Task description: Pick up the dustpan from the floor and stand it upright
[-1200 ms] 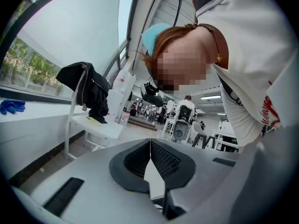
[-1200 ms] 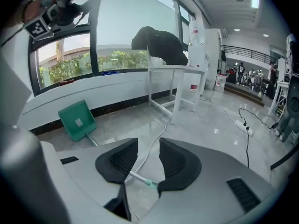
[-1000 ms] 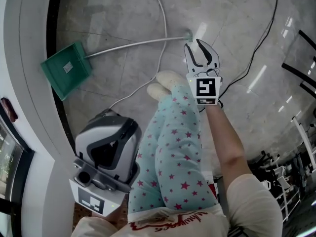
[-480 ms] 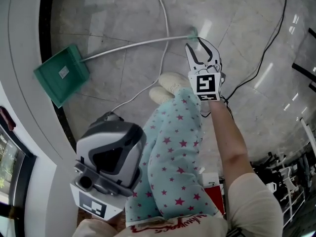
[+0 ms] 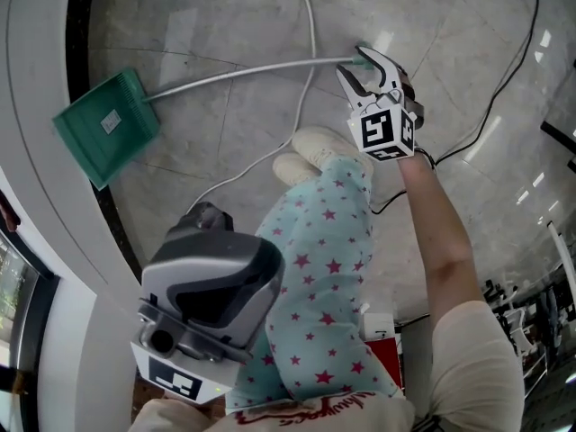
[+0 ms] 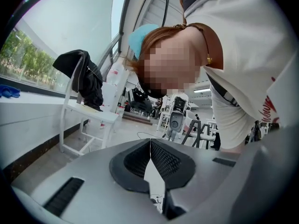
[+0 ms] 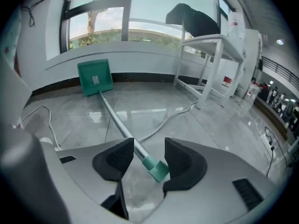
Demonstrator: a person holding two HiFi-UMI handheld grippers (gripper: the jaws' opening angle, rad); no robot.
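Head view: a green plastic dustpan (image 5: 103,126) is lying flat on the grey marble floor (image 5: 207,16). Its far edge is sitting against the dark skirting strip (image 5: 76,52) of the curved wall. Its long grey metal handle (image 5: 243,72) is running right across open floor to the right tool (image 5: 367,68). That tool is reaching down, with its jaws spread round the handle's green end cap (image 5: 360,55). A white cable (image 5: 301,106) is crossing the handle near that end; over or under, cannot tell. A black cable (image 5: 499,88) is trailing further right. The person's star-print trousers (image 5: 315,277) and pale shoes (image 5: 306,151) are standing just below the handle. The left tool (image 5: 209,295) is hanging low by the wall, well apart from the dustpan.

Left gripper view: the left tool (image 6: 150,146) is pointing up at the bent-over person, jaws pressing together on nothing.

Right gripper view: the right tool (image 7: 145,160) is sitting released, its jaws straddling the green end cap (image 7: 158,169). The shaft is passing just beside the left pad; contact unclear. Open floor is lying on both sides of the handle. A white-framed bench (image 7: 205,64) is standing off to the right.
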